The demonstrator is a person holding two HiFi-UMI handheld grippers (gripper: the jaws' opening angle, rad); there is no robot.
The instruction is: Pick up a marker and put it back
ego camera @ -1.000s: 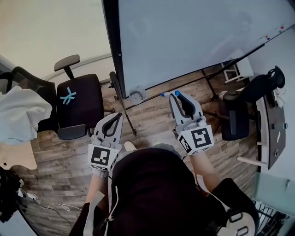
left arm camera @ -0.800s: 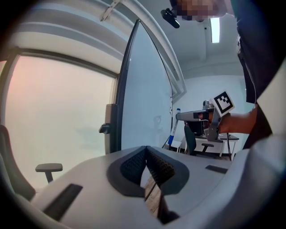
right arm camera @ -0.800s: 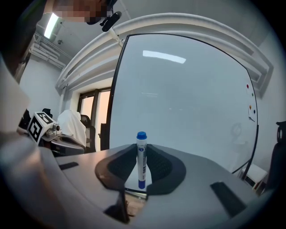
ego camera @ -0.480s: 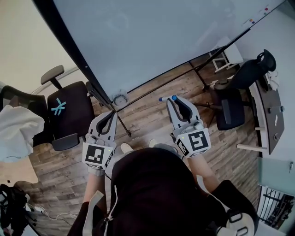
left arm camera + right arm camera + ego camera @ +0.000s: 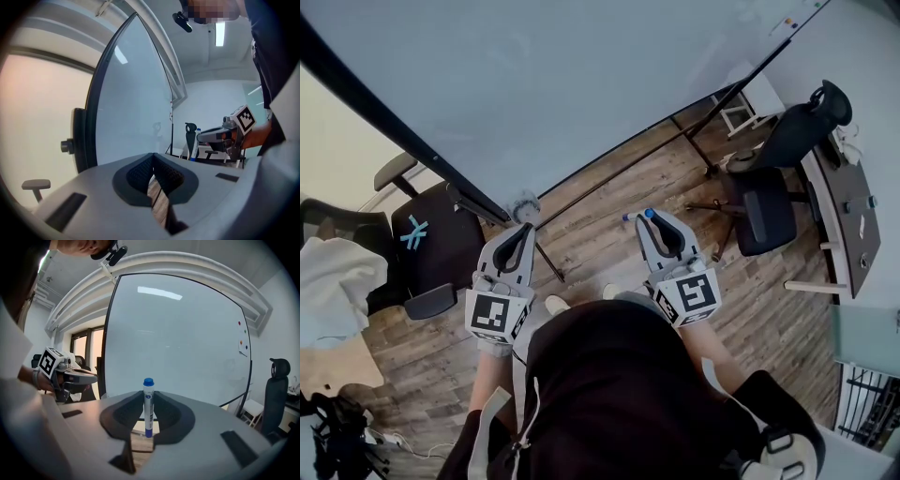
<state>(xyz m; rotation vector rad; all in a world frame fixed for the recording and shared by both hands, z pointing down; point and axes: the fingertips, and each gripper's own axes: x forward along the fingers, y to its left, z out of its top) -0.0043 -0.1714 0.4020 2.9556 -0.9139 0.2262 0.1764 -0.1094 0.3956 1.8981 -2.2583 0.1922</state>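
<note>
The right hand-held gripper [image 5: 646, 218] clamps a slim, round white marker [image 5: 148, 408] with a blue cap. The left hand-held gripper [image 5: 523, 232] has its ribbed dark pads [image 5: 140, 174] pressed together, holding nothing.

**A:** Class of premises?

**B:** Office or meeting room.

**A:** Items in support?

**B:** Item 1: one large whiteboard [image 5: 581, 84] on a black floor stand, with small magnets [image 5: 239, 324] near one edge.
Item 2: two black office chairs with armrests. The left chair [image 5: 427, 248] is by the board's end. The right chair [image 5: 766, 220] has a headrest.
Item 3: one dark desk [image 5: 842, 202] along the right side.
Item 4: wood-plank floor [image 5: 609, 234], pale walls and a strip ceiling light [image 5: 219, 33].
Item 5: one blue-capped marker [image 5: 148, 406].
</note>
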